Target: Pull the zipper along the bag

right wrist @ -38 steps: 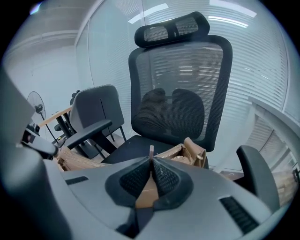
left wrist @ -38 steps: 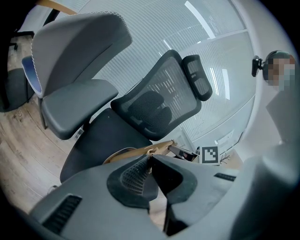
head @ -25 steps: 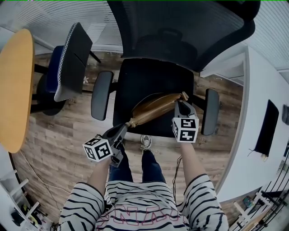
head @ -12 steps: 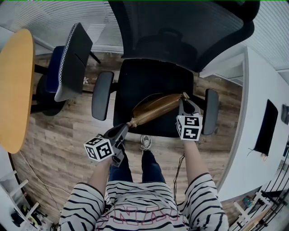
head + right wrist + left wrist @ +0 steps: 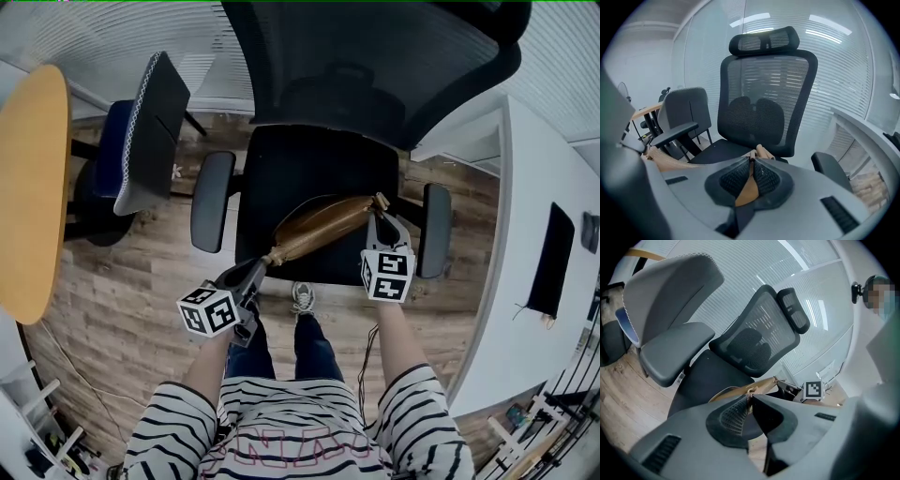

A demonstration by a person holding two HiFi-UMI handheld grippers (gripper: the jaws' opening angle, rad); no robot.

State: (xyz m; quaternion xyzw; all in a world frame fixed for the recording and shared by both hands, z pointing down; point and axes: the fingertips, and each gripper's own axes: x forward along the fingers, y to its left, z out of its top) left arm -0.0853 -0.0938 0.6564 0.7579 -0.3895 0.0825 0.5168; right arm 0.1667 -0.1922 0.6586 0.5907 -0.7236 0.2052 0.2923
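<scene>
Soft, light bag [image 5: 319,228] — L tongs [image 5: 265,259] pinched shut on its near end, R tongs [image 5: 379,210] shut on the tan tab [image 5: 748,190] at far end.

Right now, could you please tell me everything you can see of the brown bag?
The bag is a slim, tan, fabric-looking pouch, fuller in the middle and gathered at both ends, stretched slantwise over the black chair seat. The left claw is shut on its near end, the right claw on its far end.
</scene>
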